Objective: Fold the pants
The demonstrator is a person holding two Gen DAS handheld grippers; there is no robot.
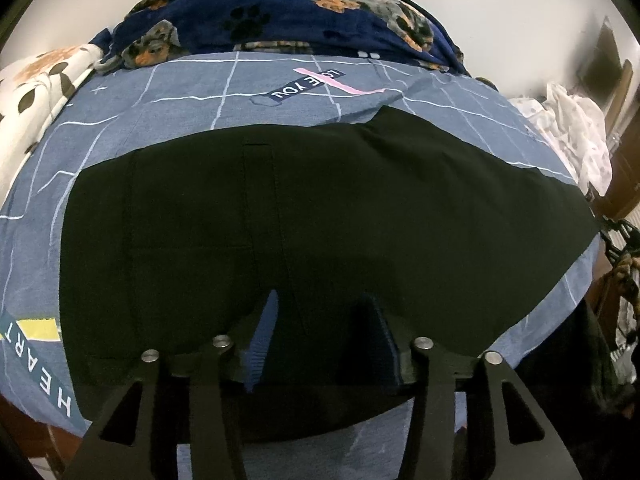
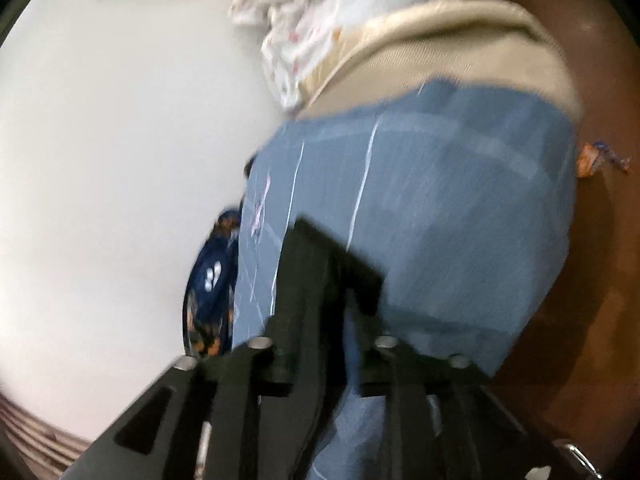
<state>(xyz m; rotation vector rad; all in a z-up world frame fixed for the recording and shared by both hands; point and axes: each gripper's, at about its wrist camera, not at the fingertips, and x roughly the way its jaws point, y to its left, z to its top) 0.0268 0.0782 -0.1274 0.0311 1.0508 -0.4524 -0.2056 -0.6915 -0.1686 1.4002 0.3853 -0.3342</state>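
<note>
Black pants (image 1: 320, 216) lie flat on the bed (image 1: 440, 92). Left claw (image 1: 324, 336) spread open above near edge; right claw (image 2: 324, 312) blurred, grip cannot be told. Near edge should be pinched squarely before lifting.

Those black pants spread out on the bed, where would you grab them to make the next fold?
Probably at the near edge of the black pants, where the left tool sits open. They lie flat across the blue bedsheet, so nothing stands up to pinch. Coming in low from the bedside lets one finger slip under the hem.
</note>
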